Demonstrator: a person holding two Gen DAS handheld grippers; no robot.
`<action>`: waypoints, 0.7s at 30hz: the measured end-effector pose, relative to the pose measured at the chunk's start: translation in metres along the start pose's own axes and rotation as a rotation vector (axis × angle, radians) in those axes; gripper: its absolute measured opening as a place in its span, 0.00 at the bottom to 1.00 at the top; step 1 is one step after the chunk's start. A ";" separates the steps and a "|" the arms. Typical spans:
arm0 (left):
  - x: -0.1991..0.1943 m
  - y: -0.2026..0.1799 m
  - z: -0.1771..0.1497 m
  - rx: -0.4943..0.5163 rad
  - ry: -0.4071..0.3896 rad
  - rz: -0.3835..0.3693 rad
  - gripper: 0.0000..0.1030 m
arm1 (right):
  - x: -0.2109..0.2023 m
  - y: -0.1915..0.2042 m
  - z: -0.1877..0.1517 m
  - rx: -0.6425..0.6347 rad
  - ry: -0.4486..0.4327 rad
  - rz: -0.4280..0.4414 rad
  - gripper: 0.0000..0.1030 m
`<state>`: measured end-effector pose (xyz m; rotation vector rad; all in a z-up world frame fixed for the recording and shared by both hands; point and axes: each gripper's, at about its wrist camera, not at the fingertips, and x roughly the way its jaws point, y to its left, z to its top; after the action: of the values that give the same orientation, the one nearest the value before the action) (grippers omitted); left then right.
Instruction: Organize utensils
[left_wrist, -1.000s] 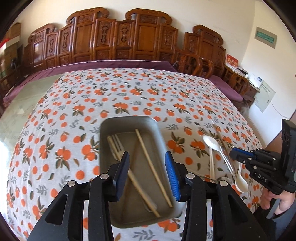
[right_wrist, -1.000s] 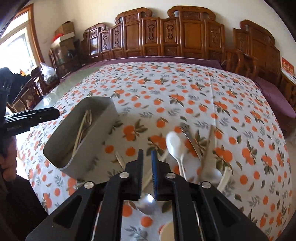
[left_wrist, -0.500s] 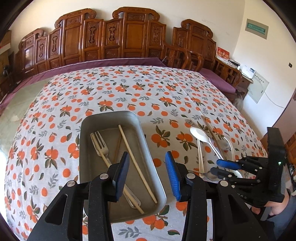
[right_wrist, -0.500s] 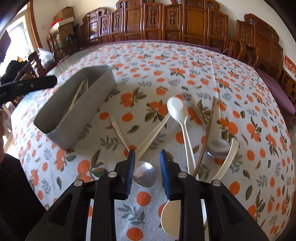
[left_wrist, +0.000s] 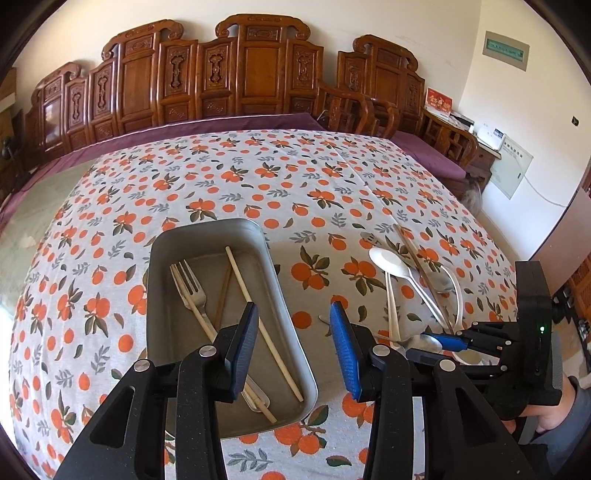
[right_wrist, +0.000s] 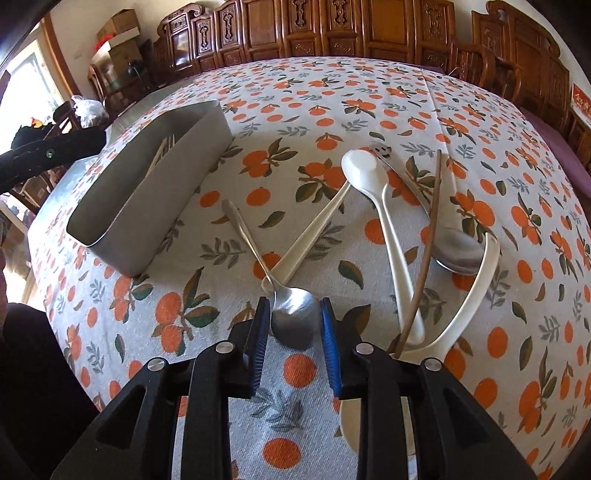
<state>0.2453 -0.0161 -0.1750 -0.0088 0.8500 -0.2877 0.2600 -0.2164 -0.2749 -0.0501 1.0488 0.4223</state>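
Note:
A grey metal tray (left_wrist: 280, 288) (right_wrist: 140, 236) on the orange-print tablecloth holds a fork (left_wrist: 190, 288), a pale chopstick (left_wrist: 258, 321) and a brown chopstick (left_wrist: 223, 295). My left gripper (left_wrist: 291, 347) is open and empty above the tray's near right corner. My right gripper (right_wrist: 293, 343) is open, low over the table, its jaws on either side of the bowl of a small metal spoon (right_wrist: 295, 317), not closed on it. It also shows in the left wrist view (left_wrist: 439, 343).
Loose utensils lie right of the tray: white spoons (right_wrist: 373, 184) (right_wrist: 469, 295), a cream handle (right_wrist: 310, 240), a brown chopstick (right_wrist: 428, 243) and a large metal spoon (right_wrist: 458, 247). Carved wooden chairs (left_wrist: 258, 74) line the table's far side.
My right gripper has opened wider and dropped down around the small metal spoon's bowl. My left gripper has shifted right, from over the tray's middle to its right corner.

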 end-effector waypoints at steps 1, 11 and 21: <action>0.000 0.000 0.000 0.000 0.000 0.001 0.37 | -0.001 0.001 0.000 -0.002 -0.001 0.004 0.09; 0.001 -0.013 -0.004 0.022 -0.001 0.020 0.37 | -0.033 -0.015 0.005 0.031 -0.116 0.001 0.03; 0.011 -0.046 -0.010 0.060 0.014 0.037 0.37 | -0.060 -0.075 0.011 0.127 -0.232 -0.073 0.03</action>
<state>0.2335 -0.0618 -0.1845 0.0648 0.8544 -0.2784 0.2710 -0.3019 -0.2300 0.0726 0.8404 0.2864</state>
